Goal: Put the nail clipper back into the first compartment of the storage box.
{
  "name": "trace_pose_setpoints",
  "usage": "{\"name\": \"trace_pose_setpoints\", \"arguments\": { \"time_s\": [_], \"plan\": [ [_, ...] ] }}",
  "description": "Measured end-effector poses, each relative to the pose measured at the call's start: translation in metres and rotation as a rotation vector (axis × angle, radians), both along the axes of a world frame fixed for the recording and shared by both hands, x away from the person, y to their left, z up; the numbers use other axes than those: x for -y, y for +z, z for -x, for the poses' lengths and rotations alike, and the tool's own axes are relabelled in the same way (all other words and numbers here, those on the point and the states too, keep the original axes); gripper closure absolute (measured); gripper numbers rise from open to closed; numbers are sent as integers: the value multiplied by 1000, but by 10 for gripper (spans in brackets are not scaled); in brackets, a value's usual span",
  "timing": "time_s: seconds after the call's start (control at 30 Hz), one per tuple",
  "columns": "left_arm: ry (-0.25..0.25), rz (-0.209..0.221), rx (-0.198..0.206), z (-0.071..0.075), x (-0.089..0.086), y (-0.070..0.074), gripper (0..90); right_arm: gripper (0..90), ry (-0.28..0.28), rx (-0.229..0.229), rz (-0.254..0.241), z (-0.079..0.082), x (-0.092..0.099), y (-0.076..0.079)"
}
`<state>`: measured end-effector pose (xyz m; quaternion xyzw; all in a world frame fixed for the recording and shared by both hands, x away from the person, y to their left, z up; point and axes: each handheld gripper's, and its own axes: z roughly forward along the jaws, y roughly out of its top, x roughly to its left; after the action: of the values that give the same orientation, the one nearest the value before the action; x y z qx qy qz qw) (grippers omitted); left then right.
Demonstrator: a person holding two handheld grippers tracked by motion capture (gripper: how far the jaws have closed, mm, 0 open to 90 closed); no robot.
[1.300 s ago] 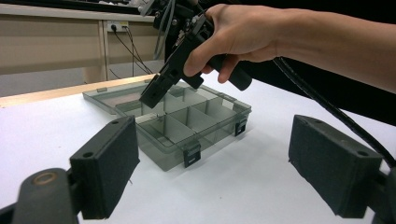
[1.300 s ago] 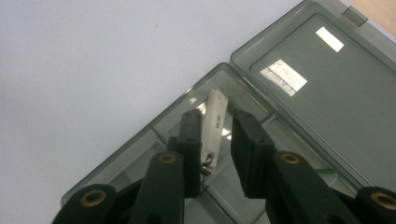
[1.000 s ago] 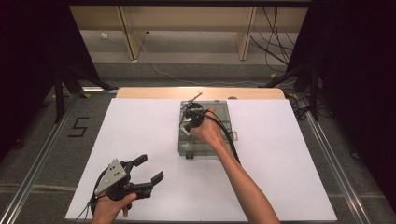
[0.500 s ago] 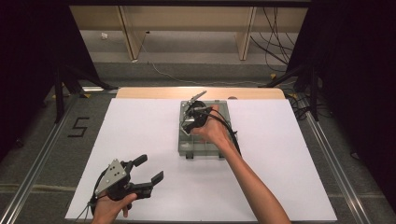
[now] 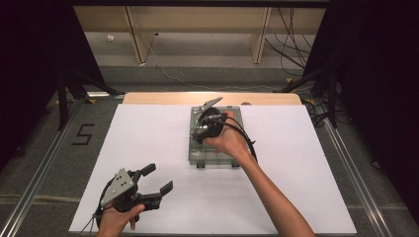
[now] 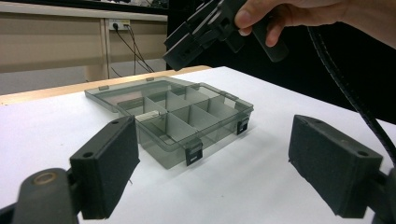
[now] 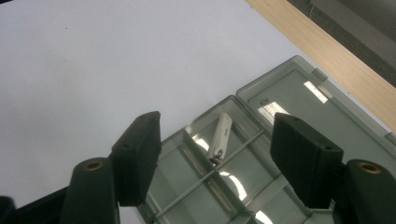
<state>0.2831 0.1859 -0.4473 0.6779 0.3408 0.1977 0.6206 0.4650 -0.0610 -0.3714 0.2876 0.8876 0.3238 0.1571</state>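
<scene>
Right gripper (image 5: 203, 129): lifted since the earlier frame, fingers just opened wide, nothing between them; centre frame, above the compartment box (image 5: 215, 159). Small white item (image 7: 220, 137): lying in one compartment, released. Box lid (image 7: 303, 100): open, flat on the bench (image 5: 296, 173). Left gripper (image 5: 155, 180): lower left, fingers wide, empty. Step: deposit apparently complete. Next: probably withdraw clear, then close the lid.

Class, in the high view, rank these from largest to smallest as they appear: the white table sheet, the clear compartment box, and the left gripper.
1. White table sheet, by far the largest.
2. Clear compartment box, with its lid open.
3. Left gripper, though it lies nearer the camera, so its true size against the box is unsure.
</scene>
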Motion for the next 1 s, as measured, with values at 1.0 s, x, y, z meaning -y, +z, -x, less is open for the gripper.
{"name": "trace_pose_setpoints", "arguments": {
  "time_s": [1.0],
  "plan": [
    [0, -9, -2, -1, 0, -1, 158, 292, 60, 87, -61, 40, 23, 7]
  ]
}}
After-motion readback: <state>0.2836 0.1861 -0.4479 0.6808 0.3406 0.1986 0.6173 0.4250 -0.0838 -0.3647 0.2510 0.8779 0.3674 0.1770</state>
